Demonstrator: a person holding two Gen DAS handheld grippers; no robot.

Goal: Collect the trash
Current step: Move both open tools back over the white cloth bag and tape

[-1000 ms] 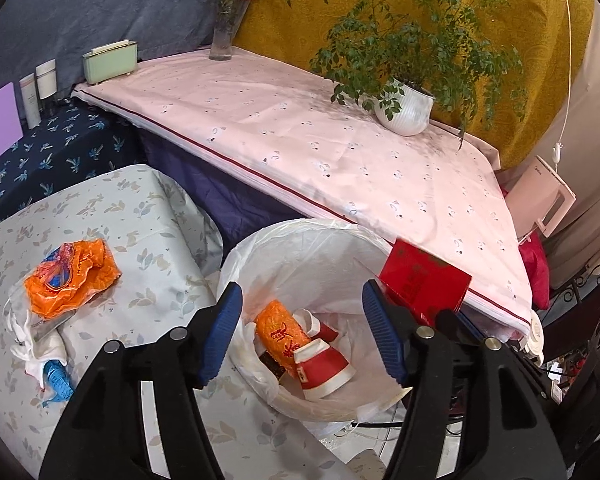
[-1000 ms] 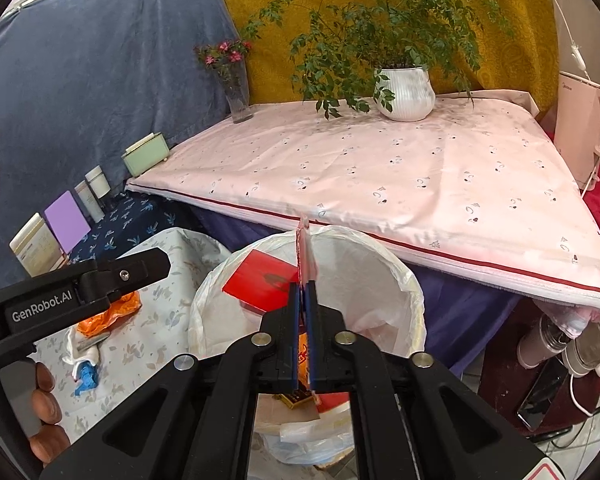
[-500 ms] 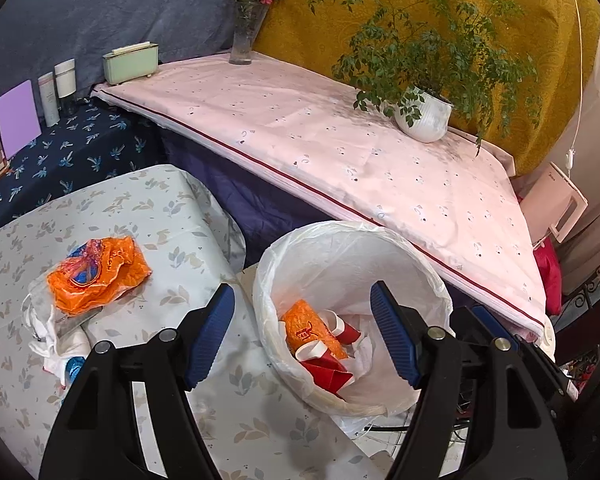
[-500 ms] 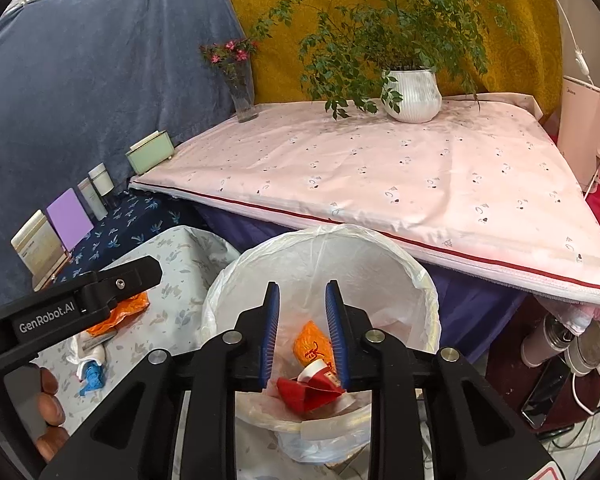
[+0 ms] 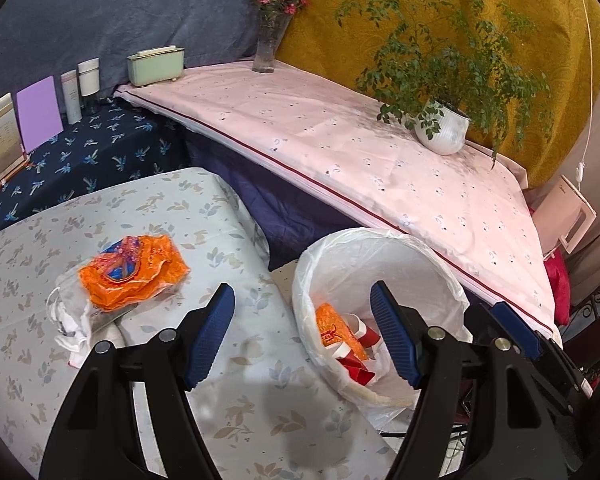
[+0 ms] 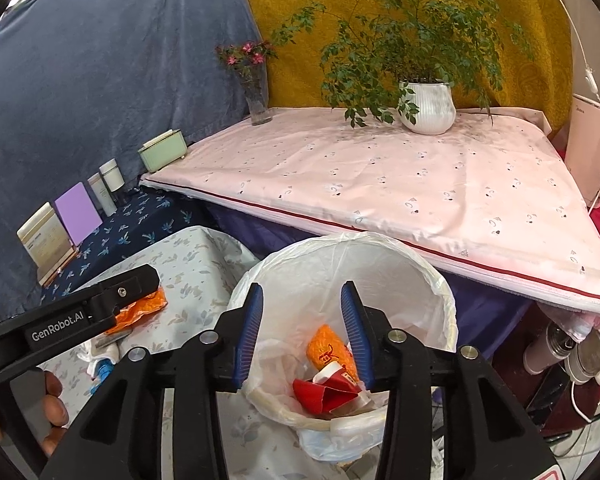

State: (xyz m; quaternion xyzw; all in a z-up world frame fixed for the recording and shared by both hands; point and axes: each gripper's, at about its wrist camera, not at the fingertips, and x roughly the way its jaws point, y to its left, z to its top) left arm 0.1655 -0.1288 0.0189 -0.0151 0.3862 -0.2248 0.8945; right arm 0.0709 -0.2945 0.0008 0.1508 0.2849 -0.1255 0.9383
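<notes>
A white-lined trash bin (image 5: 428, 276) (image 6: 400, 276) stands beside the floral-clothed table (image 5: 228, 400). Inside it lie an orange wrapper (image 6: 328, 350), red and white paper cups (image 6: 342, 380) and a red packet (image 6: 320, 394). An orange snack bag (image 5: 134, 270) rests on crumpled white plastic and tissue (image 5: 74, 326) on the table, left of my left gripper. My left gripper (image 5: 302, 338) is open and empty above the table edge and bin rim. My right gripper (image 6: 302, 334) is open and empty above the bin.
A pink-clothed table (image 6: 380, 176) behind the bin holds a potted plant (image 6: 426, 106), a flower vase (image 6: 258, 98) and a green box (image 6: 162, 156). Cards and bottles (image 5: 40, 114) stand on a dark blue cloth at the left. Cups and cables (image 6: 572, 356) lie at the right.
My right gripper opened and dropped the red packet into the bin. My left gripper drifted left, over the table edge, bringing the orange bag nearer the centre.
</notes>
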